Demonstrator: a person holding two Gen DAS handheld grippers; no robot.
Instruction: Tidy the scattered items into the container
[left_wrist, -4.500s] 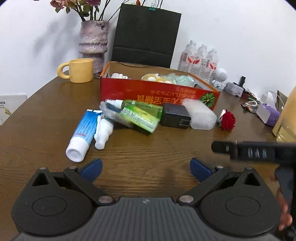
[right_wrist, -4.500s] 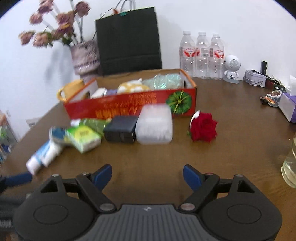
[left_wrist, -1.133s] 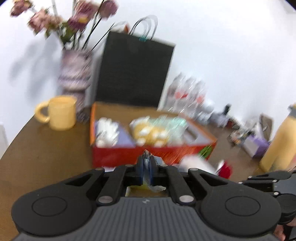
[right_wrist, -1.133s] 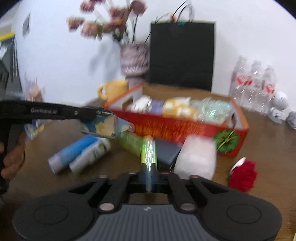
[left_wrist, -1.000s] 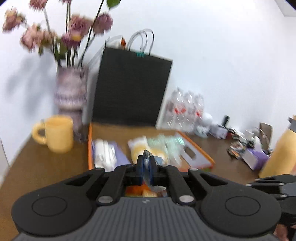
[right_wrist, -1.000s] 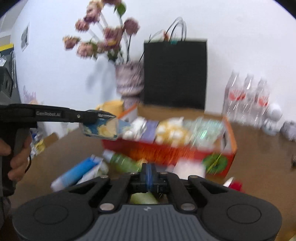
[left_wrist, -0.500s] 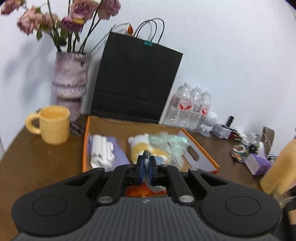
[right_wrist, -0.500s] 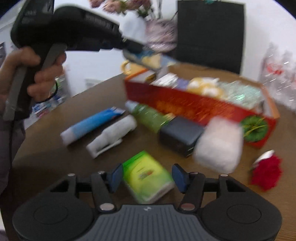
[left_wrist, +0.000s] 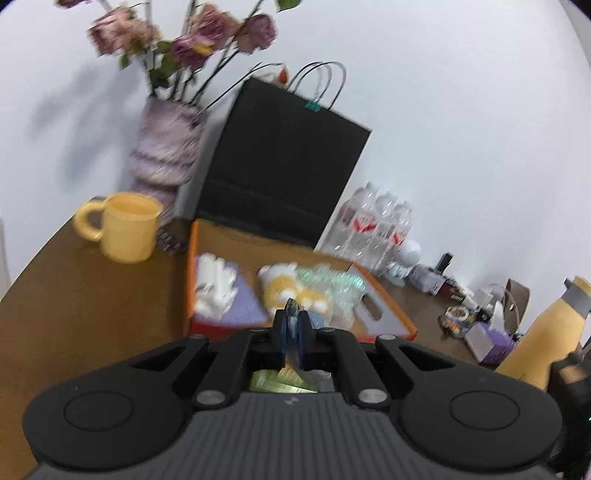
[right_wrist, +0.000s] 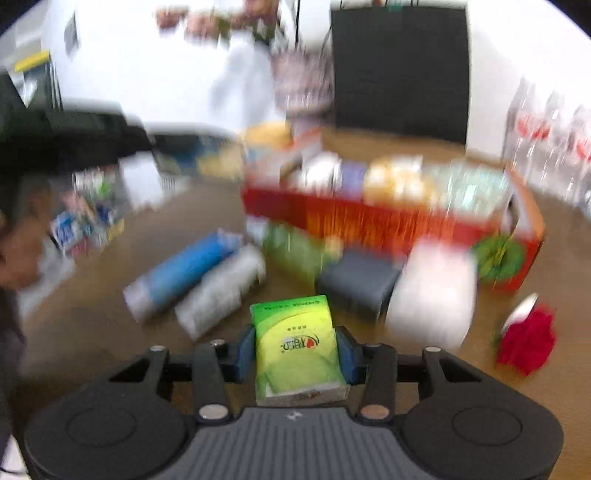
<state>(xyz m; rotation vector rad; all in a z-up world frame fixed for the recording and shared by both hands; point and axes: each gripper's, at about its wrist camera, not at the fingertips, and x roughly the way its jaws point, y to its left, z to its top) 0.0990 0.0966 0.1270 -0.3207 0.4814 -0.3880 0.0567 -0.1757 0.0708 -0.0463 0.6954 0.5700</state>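
Now my right gripper (right_wrist: 294, 354) has just closed onto the green tissue pack (right_wrist: 295, 345) near the table's front edge; my left gripper (left_wrist: 292, 328) pinches a packet (left_wrist: 294, 308) over the red box (left_wrist: 384, 312).

Your right gripper (right_wrist: 294, 349): jaws have just been closing, now pressing both sides of a green tissue pack (right_wrist: 295, 343). Lying blurred on the desk (right_wrist: 92, 325) beyond: blue tube (right_wrist: 181, 271), white bottle (right_wrist: 221, 291), dark block (right_wrist: 356, 282), white pouch (right_wrist: 432, 295), red rose (right_wrist: 526, 343), red box (right_wrist: 388, 218) sitting behind.
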